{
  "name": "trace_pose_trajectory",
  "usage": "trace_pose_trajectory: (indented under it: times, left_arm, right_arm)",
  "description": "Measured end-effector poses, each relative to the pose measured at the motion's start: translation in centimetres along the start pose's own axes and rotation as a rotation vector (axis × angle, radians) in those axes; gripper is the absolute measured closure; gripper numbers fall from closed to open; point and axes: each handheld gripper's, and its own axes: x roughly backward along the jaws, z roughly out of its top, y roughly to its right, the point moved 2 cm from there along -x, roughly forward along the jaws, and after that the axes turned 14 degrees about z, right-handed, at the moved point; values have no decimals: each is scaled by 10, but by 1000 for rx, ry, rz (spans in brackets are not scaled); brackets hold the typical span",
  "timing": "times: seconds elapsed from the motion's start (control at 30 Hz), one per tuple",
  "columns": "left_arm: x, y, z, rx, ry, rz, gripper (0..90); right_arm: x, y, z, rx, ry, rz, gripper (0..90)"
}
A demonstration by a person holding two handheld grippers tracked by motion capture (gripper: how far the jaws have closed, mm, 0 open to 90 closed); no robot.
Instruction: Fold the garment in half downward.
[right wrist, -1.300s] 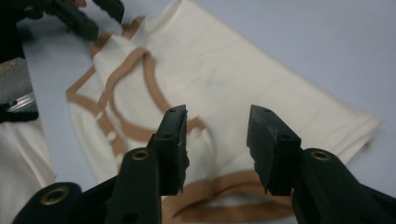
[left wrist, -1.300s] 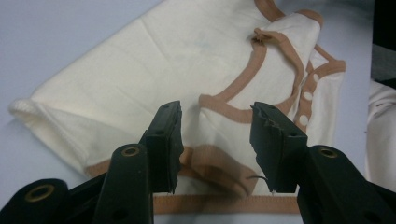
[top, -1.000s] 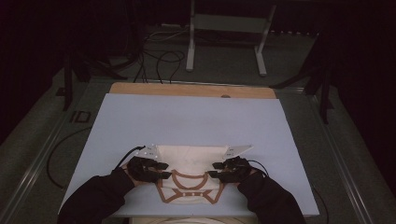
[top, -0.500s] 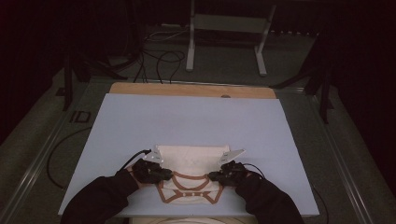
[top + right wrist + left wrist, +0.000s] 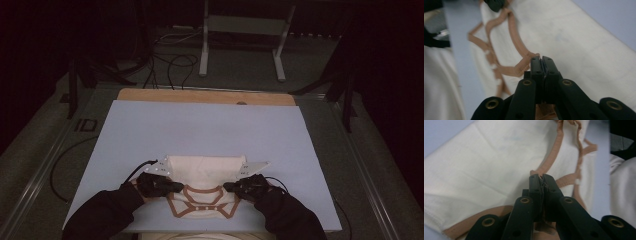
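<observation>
High view shows your one cream garment [image 5: 202,172] at 6 o'clock on the table [image 5: 200,127]. Your left claw [image 5: 176,188] and right claw [image 5: 229,186] both pinch its brown trim [image 5: 200,191]; two claws, nothing blocking.

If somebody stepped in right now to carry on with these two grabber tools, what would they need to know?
Left gripper: jaws have just closed, pinching the tan trim of the cream garment.
Right gripper: jaws have just closed too, clamped on the trim at the garment's other side.
The garment lies partly folded at the near edge of the pale blue mat, trim toward the person.
Done: both grips taken.
Left: probably lifting and folding the held edge; nothing is raised yet.
</observation>
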Motion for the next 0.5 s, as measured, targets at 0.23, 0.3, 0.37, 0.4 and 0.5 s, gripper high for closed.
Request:
trace_pose_trajectory:
  times: [0.23,0.3,0.37,0.4,0.5]
  left_arm:
    - [15,10,-3,-44,41,-28,873]
    - [17,12,-6,-51,43,-44,872]
    - [19,15,-9,-54,50,-42,872]
    - [20,16,-11,-52,52,-45,872]
    - [23,18,-14,-55,52,-41,872]
  right_arm:
    - [10,-21,-2,24,36,14,886]
    - [12,-26,-5,21,47,16,887]
    - [13,-29,-8,20,53,28,886]
    - [13,-31,-9,17,54,25,886]
    - [11,-36,-13,15,51,48,884]
